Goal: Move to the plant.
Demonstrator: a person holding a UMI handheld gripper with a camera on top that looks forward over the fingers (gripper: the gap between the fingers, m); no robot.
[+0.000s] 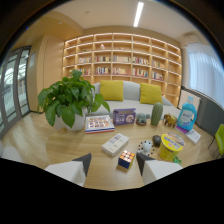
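Observation:
A leafy green plant (69,100) in a white pot stands on the wooden table (60,145), beyond my left finger and well ahead of it. My gripper (113,161) hovers over the table's near side, open, its two dark fingertips (85,161) apart. A Rubik's cube (126,159) lies on the table just ahead, in the gap between the fingertips, touched by neither.
Ahead on the table lie a white box (115,144), a colourful book (99,123), a purple box (124,116), a green cactus (157,113), a blue bottle (187,114), a yellow tub (171,145) and small toys. A sofa (127,97) and bookshelves (122,62) stand behind.

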